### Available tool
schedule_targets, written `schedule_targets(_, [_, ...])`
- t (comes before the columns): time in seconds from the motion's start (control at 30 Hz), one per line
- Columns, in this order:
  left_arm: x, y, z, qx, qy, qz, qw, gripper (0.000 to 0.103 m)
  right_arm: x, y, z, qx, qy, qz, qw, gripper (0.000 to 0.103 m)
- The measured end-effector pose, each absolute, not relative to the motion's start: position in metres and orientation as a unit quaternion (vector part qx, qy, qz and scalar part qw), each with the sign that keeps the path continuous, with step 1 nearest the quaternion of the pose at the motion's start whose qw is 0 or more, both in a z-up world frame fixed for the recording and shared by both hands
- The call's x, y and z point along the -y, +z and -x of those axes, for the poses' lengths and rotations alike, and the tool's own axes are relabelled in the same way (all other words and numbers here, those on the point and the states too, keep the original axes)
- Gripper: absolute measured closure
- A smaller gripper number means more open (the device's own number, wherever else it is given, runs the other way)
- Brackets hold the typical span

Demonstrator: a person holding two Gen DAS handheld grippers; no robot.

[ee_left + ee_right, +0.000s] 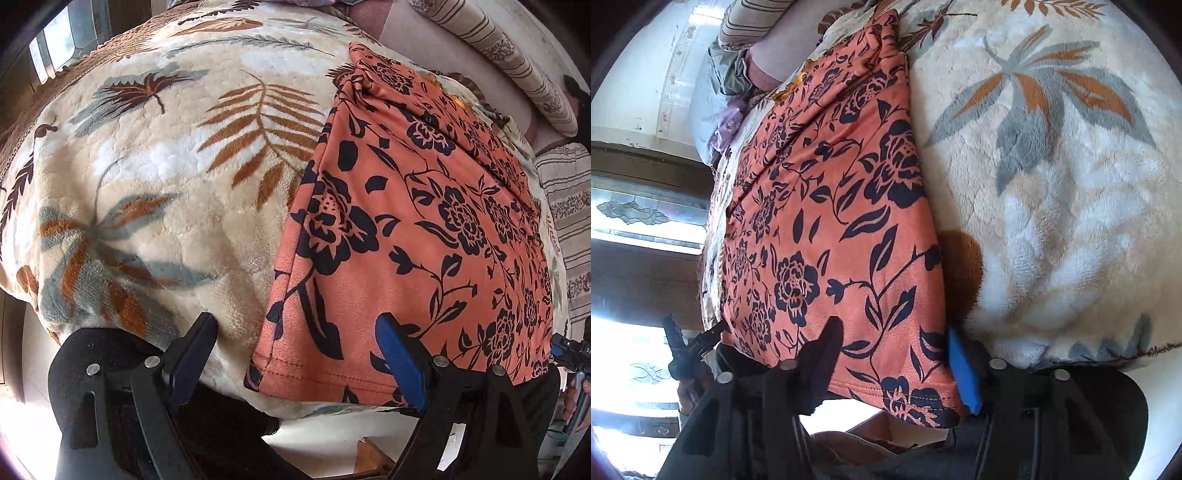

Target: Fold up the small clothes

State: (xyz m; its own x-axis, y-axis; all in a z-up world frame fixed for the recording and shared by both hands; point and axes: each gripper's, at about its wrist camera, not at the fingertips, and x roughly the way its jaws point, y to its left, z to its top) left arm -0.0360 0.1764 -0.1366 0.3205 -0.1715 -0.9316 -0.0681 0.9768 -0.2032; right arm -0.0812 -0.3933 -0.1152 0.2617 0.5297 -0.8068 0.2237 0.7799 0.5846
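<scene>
While the orange floral garment (417,229) is lying flat on the fleece blanket (166,184) that covers the bed, I am reading the left wrist view first. The left gripper (295,354) is hovering at the near edge of the bed with its jaws standing wide apart and holding nothing. The garment's near hem is lying between the jaws and toward the right-hand one, and the near left corner (255,376) is sitting just ahead of the gap. The garment is running away from the camera: its long axis is pointing from the hem at the bed edge up to the bunched far end (364,72). The right gripper is showing at the right border, beside the hem's other corner.

Turning to the right wrist view, the right gripper (897,354) is also standing open and empty, straddling the same hem. Its dark finger (827,350) is lying over the cloth and its blue finger (964,369) is sitting just outside the garment's right edge. The long axis is again leading away from the jaws toward the pillows.

I am judging each gripper to be nearest its own hem corner, so the coming move is likely calling for both to close on the hem and carry it along the long axis toward the far end.
</scene>
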Motion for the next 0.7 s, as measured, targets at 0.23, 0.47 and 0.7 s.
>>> schedule_targets(0.23, [-0.178,-0.14,0.036,-0.583,-0.03,0.085,0.808,0.06,0.393,-0.119,0.081,-0.601,0.104,-0.311,0.729,0.05])
schedule_targets(0.47, [-0.191,-0.112,0.045,-0.561,-0.045,0.095,0.821,0.091,0.393,-0.098,0.083,-0.575,0.117,-0.337,0.736,0.091])
schedule_targets(0.7, [-0.186,-0.123,0.046,-0.569,-0.044,0.084,0.817,0.06,0.388,-0.116,0.083,-0.594,0.107,-0.336,0.724,0.033])
